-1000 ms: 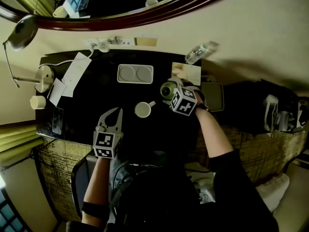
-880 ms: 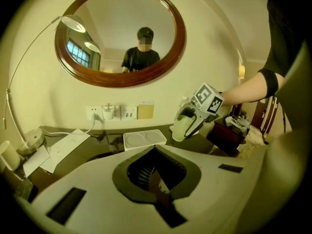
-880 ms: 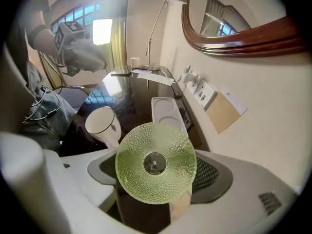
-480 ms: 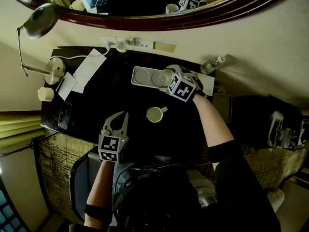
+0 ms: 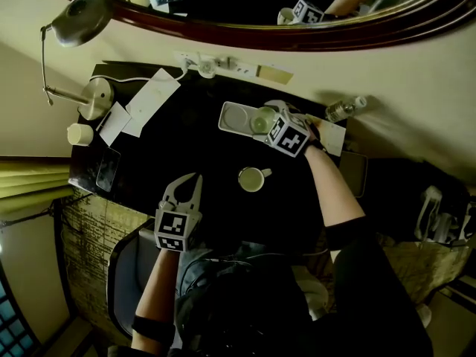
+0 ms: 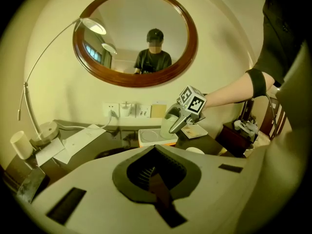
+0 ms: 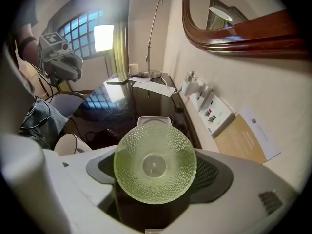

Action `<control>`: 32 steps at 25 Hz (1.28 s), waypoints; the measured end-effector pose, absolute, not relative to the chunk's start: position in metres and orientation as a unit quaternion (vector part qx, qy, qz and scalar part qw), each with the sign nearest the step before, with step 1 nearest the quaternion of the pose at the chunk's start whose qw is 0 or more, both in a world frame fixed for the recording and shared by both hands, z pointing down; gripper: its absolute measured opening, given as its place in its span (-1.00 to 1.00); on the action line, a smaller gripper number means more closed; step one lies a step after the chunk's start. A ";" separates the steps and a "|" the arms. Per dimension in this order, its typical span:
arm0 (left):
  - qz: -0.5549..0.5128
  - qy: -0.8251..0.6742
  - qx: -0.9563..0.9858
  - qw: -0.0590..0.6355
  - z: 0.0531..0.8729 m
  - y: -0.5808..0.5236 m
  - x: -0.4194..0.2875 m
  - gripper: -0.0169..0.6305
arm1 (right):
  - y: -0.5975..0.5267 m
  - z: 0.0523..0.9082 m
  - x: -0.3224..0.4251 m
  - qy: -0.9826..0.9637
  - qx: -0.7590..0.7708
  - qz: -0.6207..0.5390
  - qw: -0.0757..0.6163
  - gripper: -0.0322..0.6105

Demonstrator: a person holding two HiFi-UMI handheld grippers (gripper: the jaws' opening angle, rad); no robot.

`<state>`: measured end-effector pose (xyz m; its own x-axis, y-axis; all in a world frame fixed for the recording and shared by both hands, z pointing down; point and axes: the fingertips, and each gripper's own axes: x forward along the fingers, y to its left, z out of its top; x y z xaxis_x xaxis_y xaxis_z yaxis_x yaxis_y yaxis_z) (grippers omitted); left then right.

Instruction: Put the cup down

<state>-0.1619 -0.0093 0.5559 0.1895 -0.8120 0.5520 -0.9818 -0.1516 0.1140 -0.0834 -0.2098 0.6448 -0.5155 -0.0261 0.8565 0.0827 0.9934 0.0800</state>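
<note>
**Head view.**
- Item: left claw (image 5: 190,184), jaws pressed together with nothing in them, held low over the near edge of the dark desk (image 5: 186,146).
- Item: right claw (image 5: 265,117), at the far side of the desk, pinching a green glass cup (image 5: 260,123).
- The cup hung over the right-hand recess of a white tray (image 5: 232,115). I could not tell whether it touched the tray.
- Item: white mug (image 5: 253,178), upright on the desk between my two claws and apart from both.
- Item: desk lamp (image 5: 83,21) and papers (image 5: 151,101), far left.
- Item: water bottle (image 5: 346,108), lying near the wall to the right of the tray.

**Left gripper view.**
- My jaws met, empty.
- Beyond them my right claw held the cup at the tray, under an oval mirror (image 6: 135,79) and beside the wall sockets (image 6: 127,110).

**Right gripper view.**
- The cup, seen end-on as a dimpled green disc, filled the gap with a pad against each side.
- My jaws had just been easing a little wider with the cup between them.
- The tray's end showed just past the cup's edge, the mug sat at lower left, and my left claw was at upper left.
</note>
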 end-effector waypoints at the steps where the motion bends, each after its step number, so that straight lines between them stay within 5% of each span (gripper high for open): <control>1: 0.183 -0.610 0.735 0.231 0.556 -0.009 -0.163 -0.94 | -0.209 0.645 -0.085 -0.871 -0.015 -0.056 0.489 0.47; 21: 0.170 -0.595 0.755 0.216 0.518 -0.011 -0.188 -0.94 | -0.202 0.566 -0.055 -0.888 0.078 -0.045 0.452 0.47; 28: 0.163 -0.574 0.776 0.203 0.492 -0.018 -0.198 -0.94 | -0.169 0.504 -0.021 -0.910 0.159 -0.003 0.383 0.32; 32: 0.164 -0.560 0.789 0.194 0.481 -0.021 -0.207 -0.94 | -0.144 0.486 -0.003 -0.911 0.206 0.017 0.358 0.06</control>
